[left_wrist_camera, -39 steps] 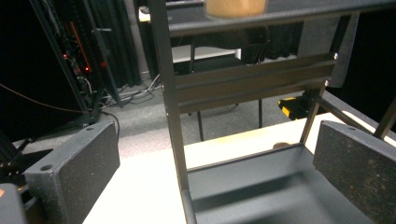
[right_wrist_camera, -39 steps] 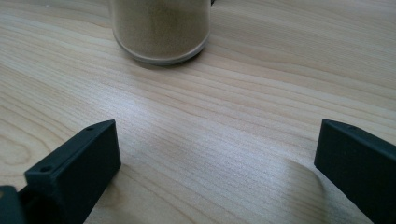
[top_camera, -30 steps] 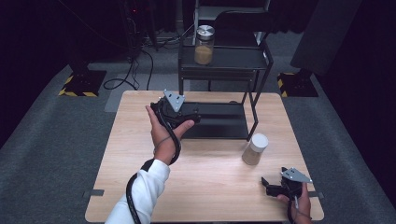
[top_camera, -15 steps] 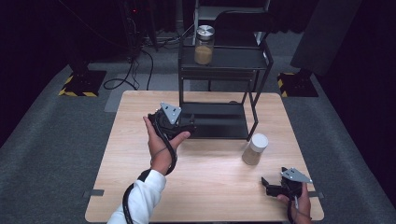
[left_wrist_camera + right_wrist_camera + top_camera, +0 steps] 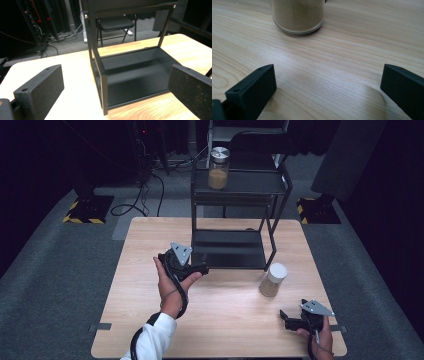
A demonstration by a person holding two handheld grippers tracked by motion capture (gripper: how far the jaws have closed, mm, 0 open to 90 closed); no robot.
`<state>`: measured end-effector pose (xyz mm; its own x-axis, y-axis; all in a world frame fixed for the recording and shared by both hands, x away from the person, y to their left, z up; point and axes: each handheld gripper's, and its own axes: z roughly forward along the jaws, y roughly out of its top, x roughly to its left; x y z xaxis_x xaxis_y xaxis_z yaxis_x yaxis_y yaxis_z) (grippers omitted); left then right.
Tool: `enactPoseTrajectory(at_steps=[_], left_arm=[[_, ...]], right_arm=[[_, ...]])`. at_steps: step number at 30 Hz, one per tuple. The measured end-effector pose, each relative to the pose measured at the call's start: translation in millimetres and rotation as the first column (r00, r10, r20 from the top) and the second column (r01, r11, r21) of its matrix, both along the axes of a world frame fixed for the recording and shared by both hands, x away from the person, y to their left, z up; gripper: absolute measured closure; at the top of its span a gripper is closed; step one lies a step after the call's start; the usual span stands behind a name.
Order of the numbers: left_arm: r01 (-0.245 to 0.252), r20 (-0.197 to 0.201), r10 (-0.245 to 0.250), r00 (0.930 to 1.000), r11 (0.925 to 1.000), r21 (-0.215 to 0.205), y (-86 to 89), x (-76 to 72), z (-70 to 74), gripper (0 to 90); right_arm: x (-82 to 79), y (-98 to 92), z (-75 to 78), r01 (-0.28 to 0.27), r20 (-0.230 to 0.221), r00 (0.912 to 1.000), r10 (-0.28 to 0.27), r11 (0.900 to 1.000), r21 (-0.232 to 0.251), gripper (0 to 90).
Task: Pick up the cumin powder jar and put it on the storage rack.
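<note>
Left hand-held gripper (image 5: pixel 200 268) drawn back from rack (image 5: pixel 230 249), right hand-held gripper (image 5: pixel 285 316) near jar (image 5: pixel 272 279), both agape.

bare table (image 5: pixel 220 315) between grippers; rack (image 5: pixel 230 247) blocks the rear

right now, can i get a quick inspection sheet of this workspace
surface: light wooden table, no spills seen
job's things: white-lidded jar of tan powder on the table beside the black two-tier rack; second jar on its top shelf
clutter: nothing seen
grippers: left gripper open, facing the rack's lower shelf; right gripper open, low over the table, facing the white-lidded jar
cables: black cable looped around the left wrist; more cables on the floor
surroundings: grey carpet, black chair behind the table
</note>
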<state>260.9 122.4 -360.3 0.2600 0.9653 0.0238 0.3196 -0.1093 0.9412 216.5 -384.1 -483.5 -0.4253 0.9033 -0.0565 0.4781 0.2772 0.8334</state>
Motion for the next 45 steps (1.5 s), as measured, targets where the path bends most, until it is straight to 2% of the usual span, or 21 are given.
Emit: enactPoseTrajectory(at_steps=[4, 9, 16, 21, 26, 32, 37, 39, 41, 42, 45], left_arm=[[0.005, -0.013, -0.005, 0.9999, 0.9998, 0.018, 1.9, -2.3, -9.6, 0.3], [-0.006, -0.037, 0.006, 0.9993, 0.9999, 0.016, 4.9, -4.9, -22.8, 0.3], [0.020, -0.057, -0.019, 0.9982, 0.9997, 0.013, 7.3, -10.4, -43.4, 0.3], [0.017, -0.067, -0.016, 0.9976, 0.9996, 0.024, 5.1, -16.1, -54.8, 0.4], [0.036, -0.093, -0.032, 0.9952, 0.9988, 0.035, 4.3, -20.3, -65.2, 0.3], [0.022, -0.101, -0.017, 0.9947, 0.9985, 0.050, -0.6, -28.1, -78.3, 0.5], [0.037, -0.133, -0.029, 0.9907, 0.9978, 0.055, -0.8, -32.4, -91.0, 0.5], [0.034, -0.131, -0.025, 0.9910, 0.9977, 0.059, -1.7, -35.1, -96.4, 0.5], [0.030, -0.139, -0.019, 0.9901, 0.9967, 0.076, -3.6, -36.6, -99.7, 0.6], [0.020, -0.128, -0.011, 0.9918, 0.9971, 0.074, -5.0, -38.8, -103.4, 0.6], [0.027, -0.130, -0.013, 0.9915, 0.9940, 0.106, -9.6, -41.4, -109.4, 0.6]], right_arm=[[-0.1, 0.1, -0.1, 0.000, 0.001, 1.0000, 0.000, 1.000, -0.001, 0.0], [0.0, 0.0, -0.1, -0.001, 0.001, 1.0000, 0.001, 1.000, -0.001, 0.0], [-0.3, 0.2, -0.1, -0.001, 0.002, 1.0000, 0.001, 1.000, -0.002, 0.0], [-0.1, 0.1, -0.1, -0.001, 0.001, 1.0000, 0.001, 1.000, -0.001, 0.0], [0.0, 0.0, 0.0, -0.002, 0.001, 1.0000, 0.002, 1.000, -0.001, 0.0], [0.3, -0.4, 0.0, -0.004, 0.000, 1.0000, 0.004, 1.000, 0.000, 0.0], [0.1, -0.5, -0.1, -0.008, 0.002, 1.0000, 0.008, 1.000, -0.001, 0.0], [0.2, -0.7, -0.1, -0.009, 0.002, 1.0000, 0.009, 1.000, -0.002, 0.0], [0.2, -0.7, -0.1, -0.009, 0.002, 1.0000, 0.009, 1.000, -0.002, 0.0], [0.1, -0.6, -0.1, -0.009, 0.002, 1.0000, 0.009, 1.000, -0.002, 0.0], [0.1, -0.6, -0.1, -0.009, 0.002, 1.0000, 0.009, 1.000, -0.002, 0.0]])
